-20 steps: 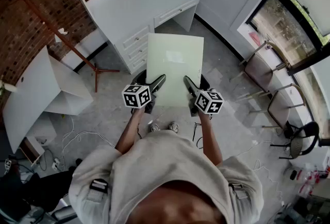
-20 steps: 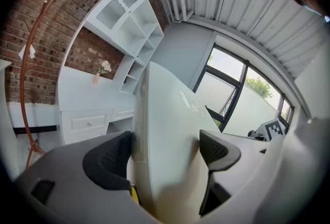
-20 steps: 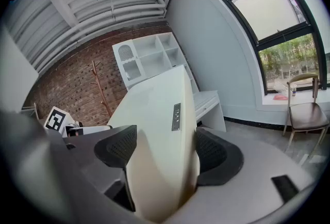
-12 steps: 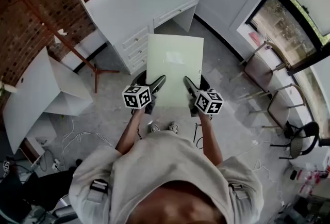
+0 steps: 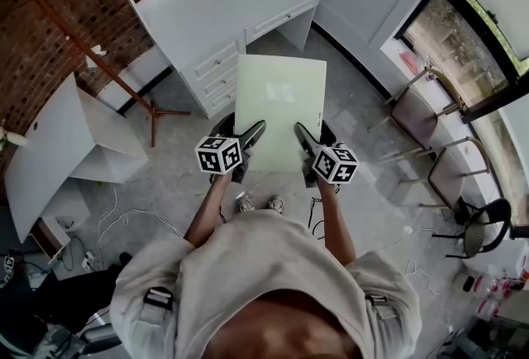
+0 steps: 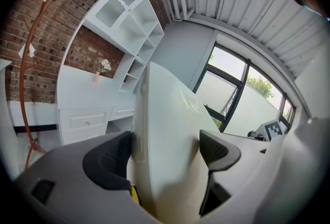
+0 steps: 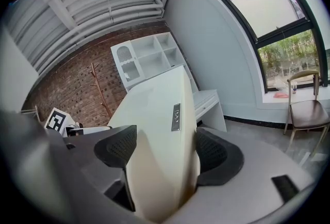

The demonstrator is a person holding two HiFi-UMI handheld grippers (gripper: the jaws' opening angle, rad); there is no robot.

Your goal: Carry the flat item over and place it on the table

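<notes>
Nearest the camera are the person's shoulders (image 5: 264, 283), with both forearms reaching forward. The left gripper (image 5: 240, 131) and right gripper (image 5: 316, 134) sit side by side, well above the floor. Each claw is clamped on the near edge of a pale greenish-white panel (image 5: 279, 101). Its own view shows a ribbed pad (image 6: 111, 158) pressed to one side of the board and the opposite pad against its broad face. The right claw reads the same, pad (image 7: 211, 153) tight on the panel. The panel is carried in the air, roughly level, and runs away from the person toward the white desk (image 5: 215, 10). It shows no sag, so I judge it stiff. The face is glossy, hence probably slippery under the pads, and I cannot tell the material, so treat it as breakable. With both grips at the near edge, the far end levers hard on the jaws. Spaced holds, kept level, seem right. In the head view the panel hides one jaw of each claw and the floor below. A small label (image 7: 176, 117) on its edge is too small to read. Farther off are a coat stand (image 5: 124, 84), a low white table (image 5: 50, 142) at left and chairs (image 5: 421, 105) at right. I cannot tell which table is meant.
</notes>
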